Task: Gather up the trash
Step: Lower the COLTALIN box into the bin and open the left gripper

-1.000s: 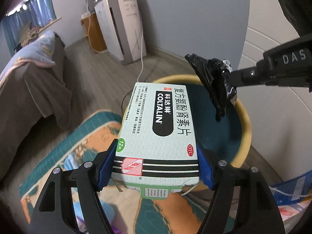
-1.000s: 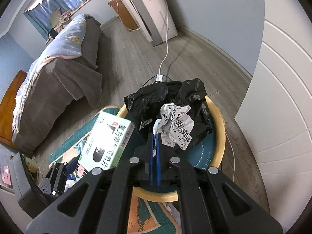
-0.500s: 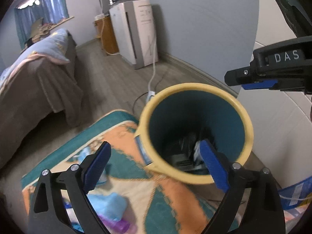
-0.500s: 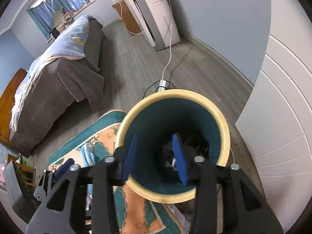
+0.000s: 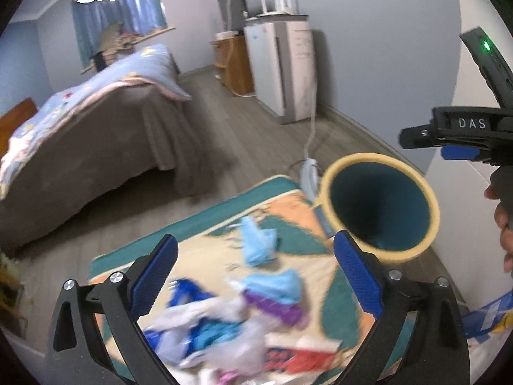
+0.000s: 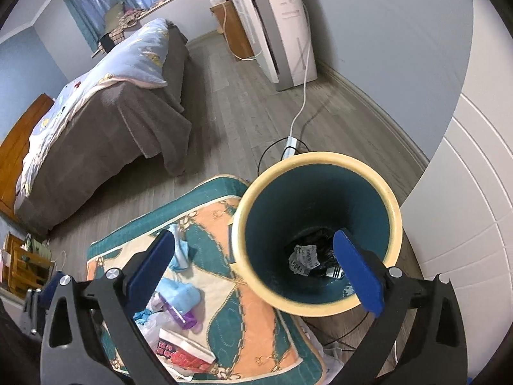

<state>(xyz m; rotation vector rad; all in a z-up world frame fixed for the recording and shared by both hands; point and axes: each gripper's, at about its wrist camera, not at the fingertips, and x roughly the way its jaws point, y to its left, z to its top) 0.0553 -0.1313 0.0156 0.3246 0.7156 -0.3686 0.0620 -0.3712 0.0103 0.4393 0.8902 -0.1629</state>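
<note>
Two handheld grippers hang over a bedroom floor, both with nothing between their blue pads. The left gripper (image 5: 255, 276) has its jaws spread wide after just opening further, and it hovers above a patterned teal and orange rug (image 5: 340, 308). The right gripper (image 6: 253, 268) also has its jaws spread wide, having just swung open, and its right pad sits over the mouth of a wastebasket (image 6: 320, 160).

That wastebasket has a cream rim and a teal inside, and it stands at the right edge of the rug, near a white panelled door (image 6: 474, 166). At its bottom lie a crumpled black plastic bag (image 6: 320, 240) and a crumpled printed receipt (image 6: 303, 256).

Loose trash is still spread across the middle and near edge of the rug: pale blue crumpled tissue (image 6: 181, 295), a purple wrapper (image 6: 182, 316), clear plastic film (image 5: 224, 337) and a red and white packet (image 6: 186, 353). The left view is blurred, so some pieces may be misjudged.

A bed (image 6: 105, 118) with a brown cover and a light blue quilt stands beyond the rug's far left edge. A white air purifier (image 6: 282, 25) stands against the far wall, its cord running to a power strip (image 6: 290, 146) behind the wastebasket.
</note>
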